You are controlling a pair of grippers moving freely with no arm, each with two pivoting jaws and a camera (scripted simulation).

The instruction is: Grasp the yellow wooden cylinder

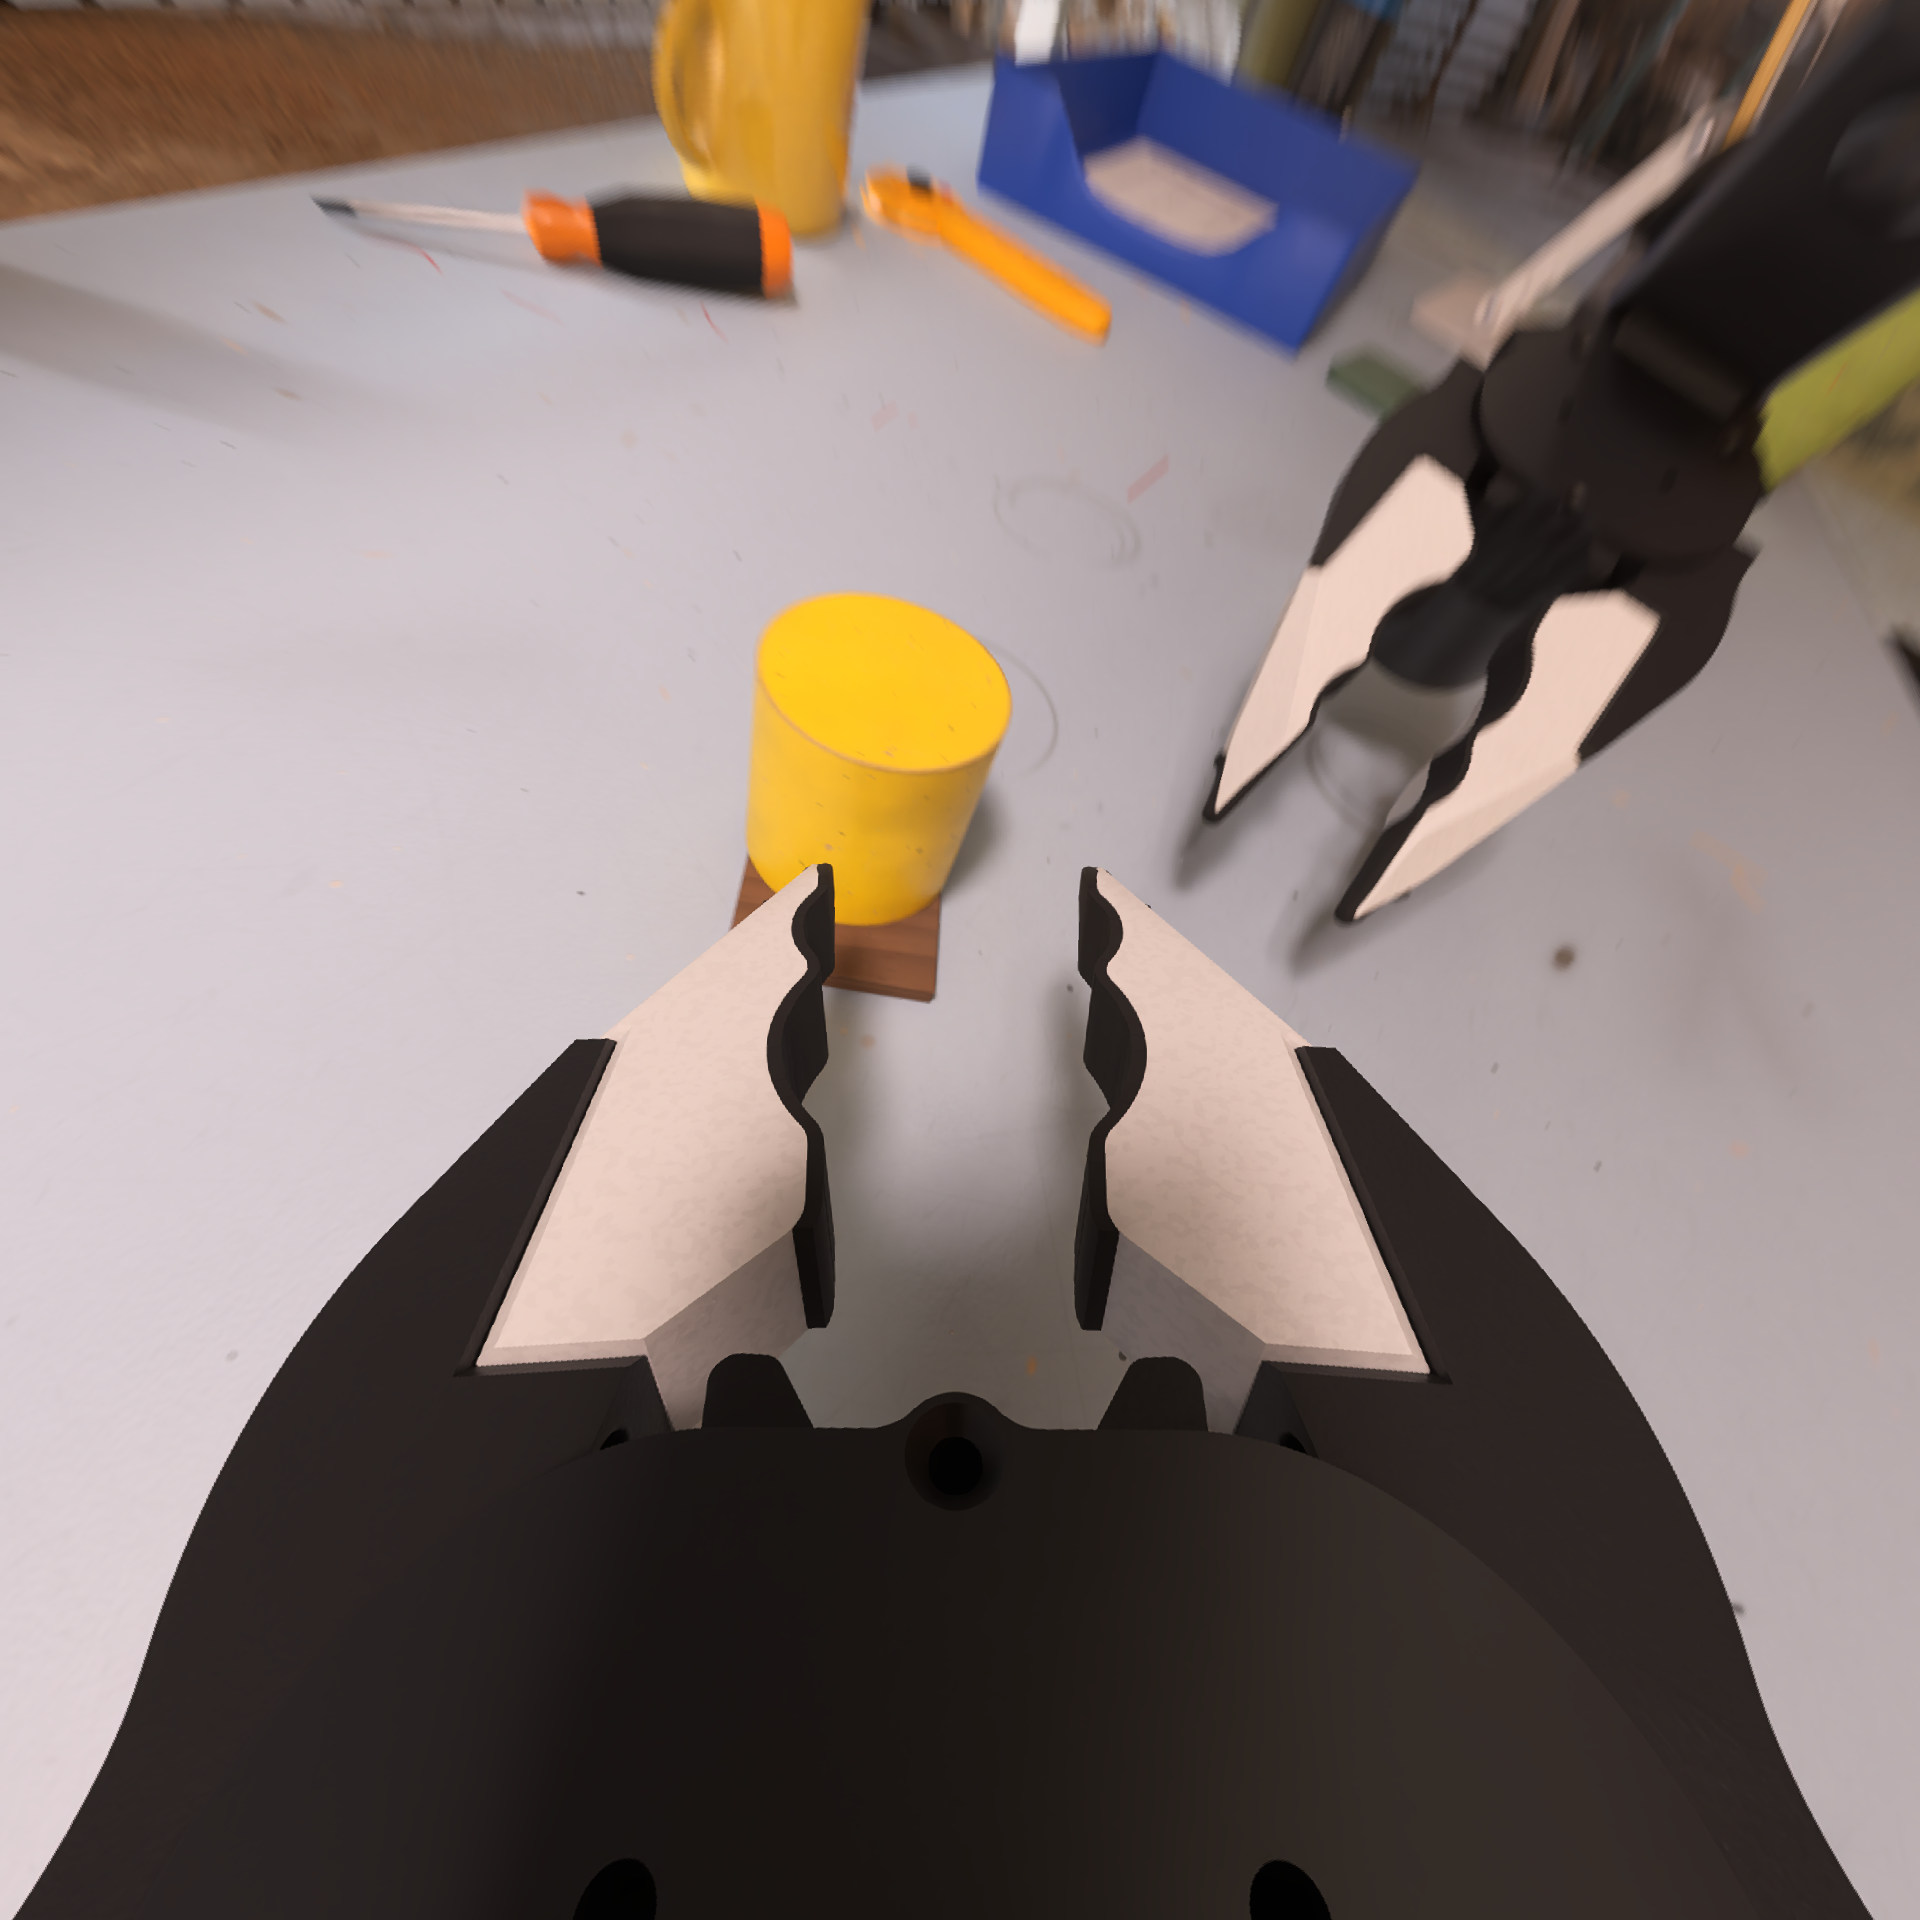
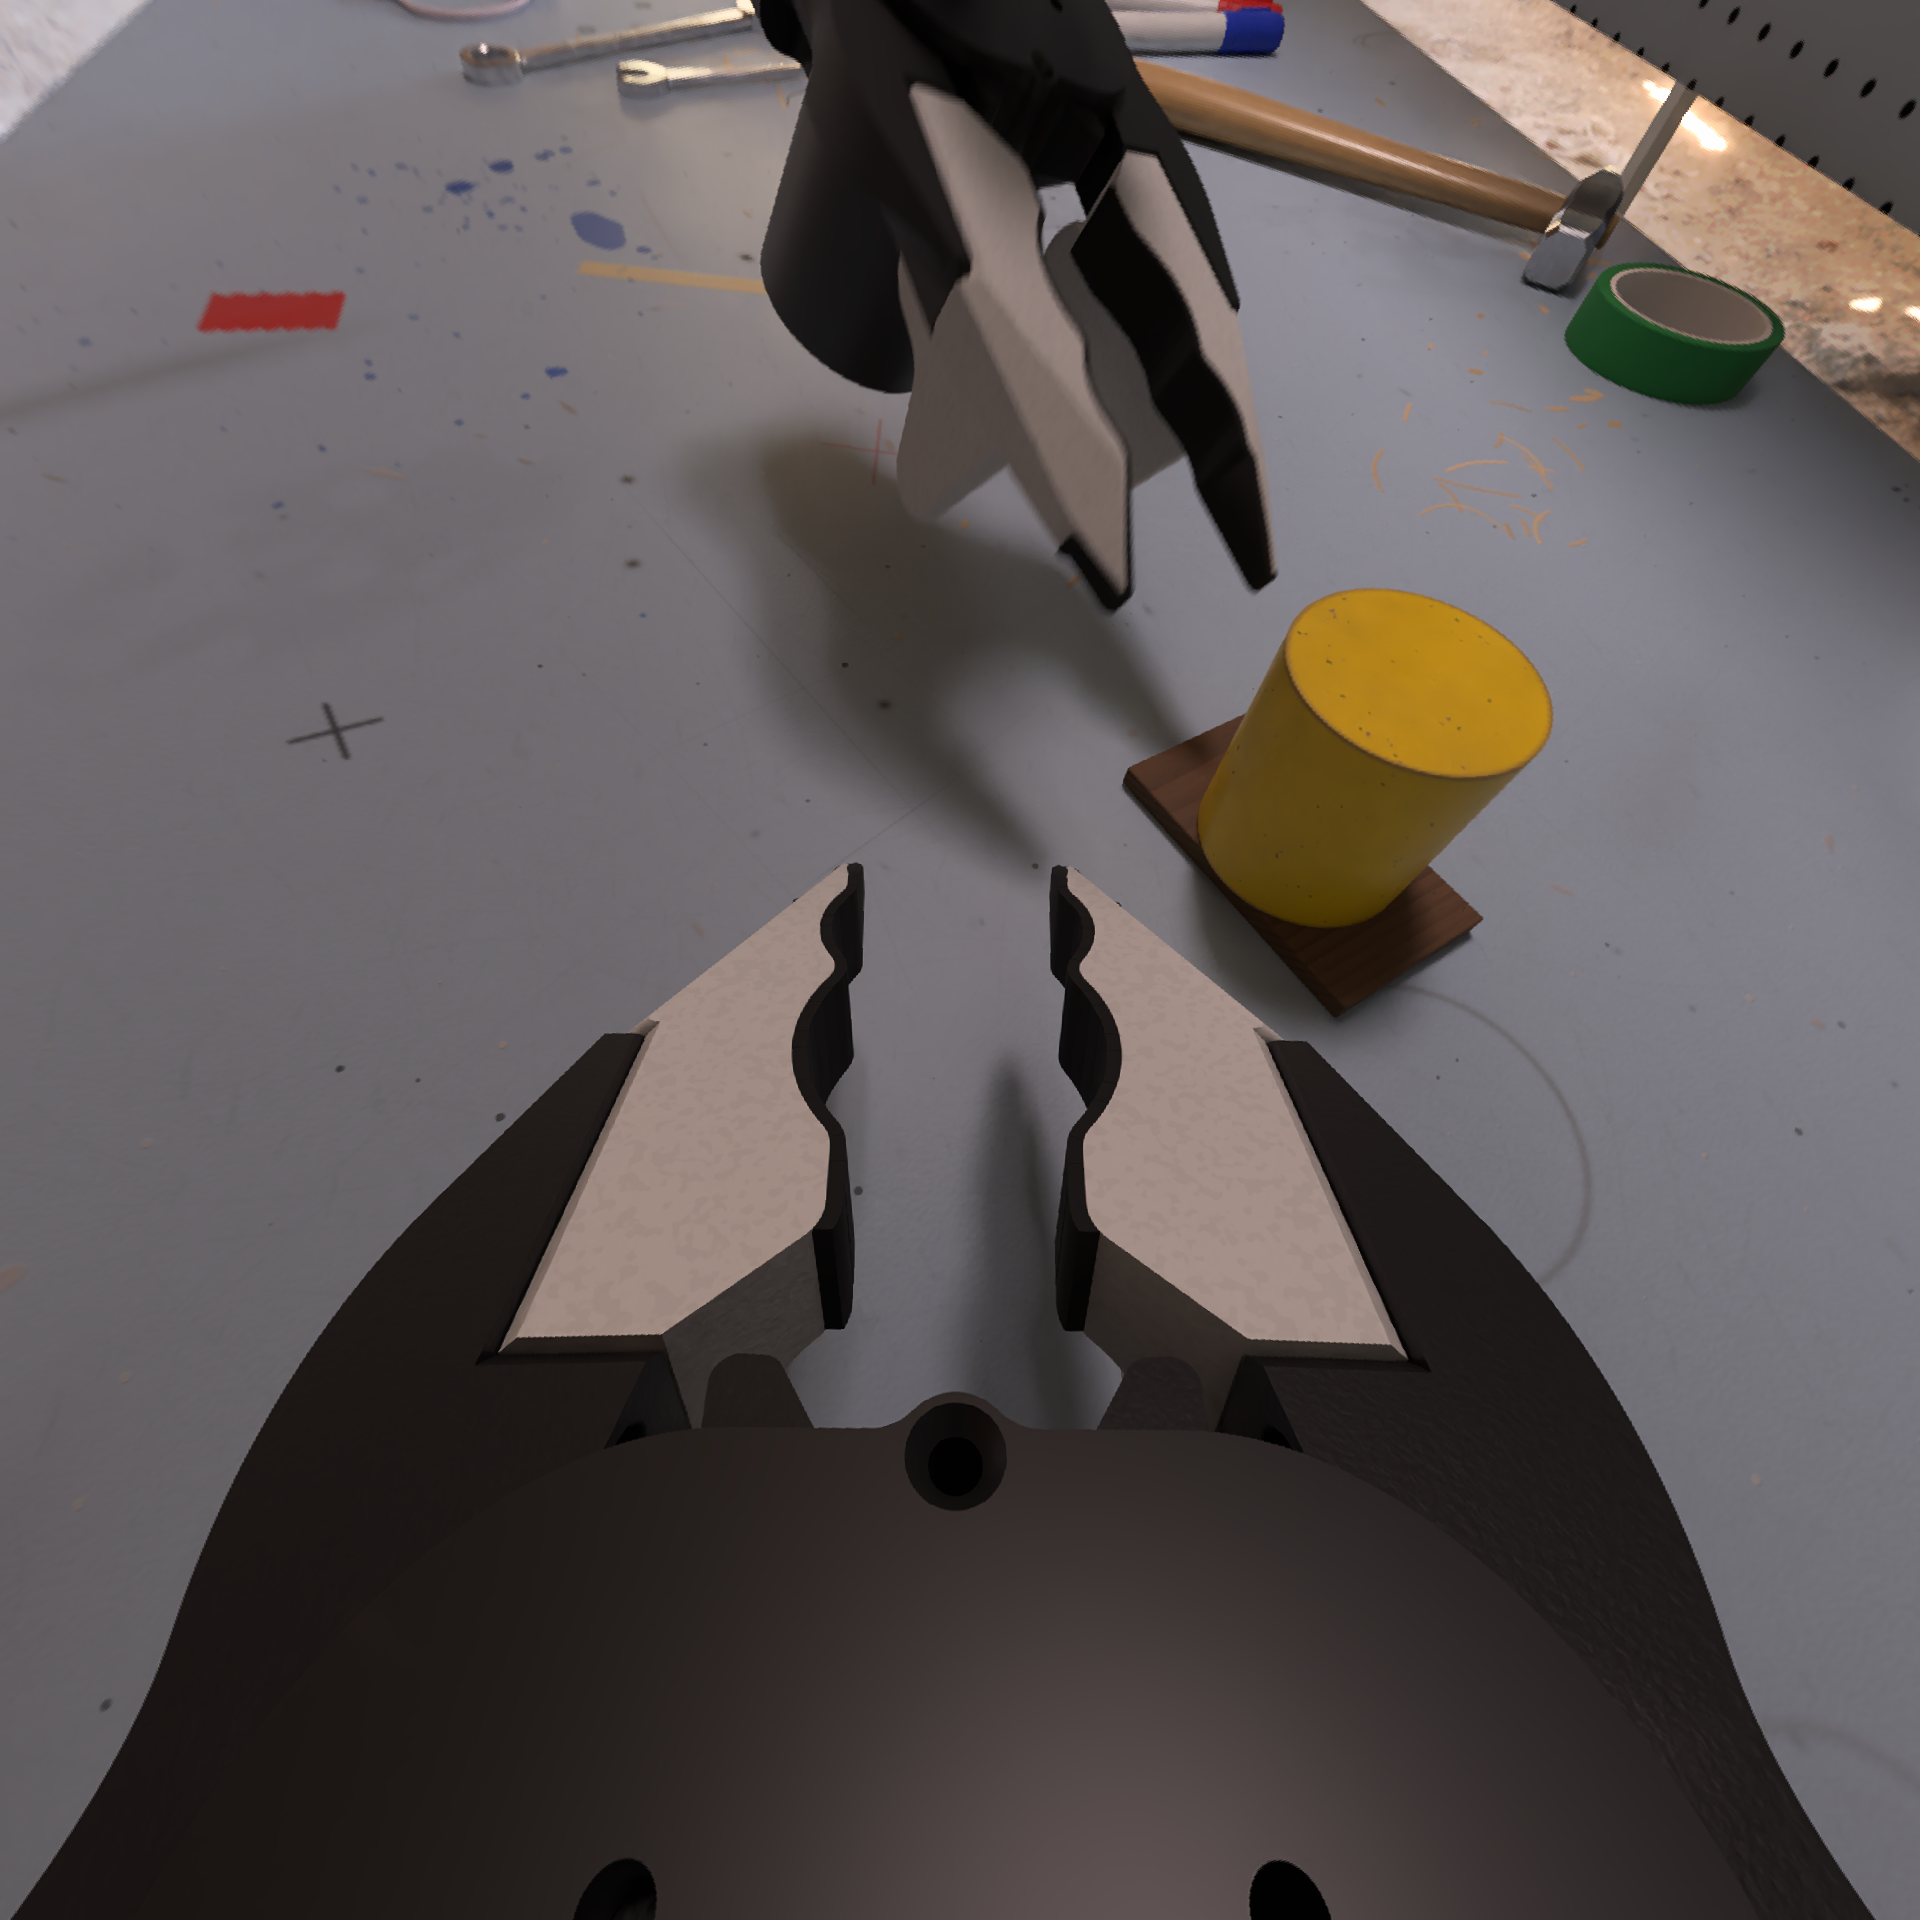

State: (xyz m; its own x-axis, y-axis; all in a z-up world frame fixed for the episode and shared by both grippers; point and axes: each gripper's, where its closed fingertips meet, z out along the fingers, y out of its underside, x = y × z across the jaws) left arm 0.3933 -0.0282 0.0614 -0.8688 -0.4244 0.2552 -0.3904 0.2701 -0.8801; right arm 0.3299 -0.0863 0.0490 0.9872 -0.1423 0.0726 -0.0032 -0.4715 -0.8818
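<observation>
The yellow wooden cylinder [image 1: 873, 753] stands upright on a small dark wooden tile [image 1: 883, 951] on the grey table. My left gripper [image 1: 956, 883] is open and empty, just short of the cylinder and a little to its right; its left fingertip overlaps the cylinder's base. In the right wrist view the cylinder [image 2: 1371, 758] is ahead to the right on the tile [image 2: 1340, 956]. My right gripper [image 2: 956, 878] is open and empty, apart from the cylinder. The left gripper also shows in the right wrist view [image 2: 1184, 582], hovering above the table beside the cylinder; the right gripper shows in the left wrist view [image 1: 1283, 862].
Beyond lie a screwdriver [image 1: 644, 239], a yellow pitcher [image 1: 758, 104], an orange utility knife [image 1: 987, 249] and a blue bin [image 1: 1195, 197]. The right wrist view shows a hammer [image 2: 1382, 156], green tape roll [image 2: 1673, 332], wrenches [image 2: 603, 47] and the table's edge at right.
</observation>
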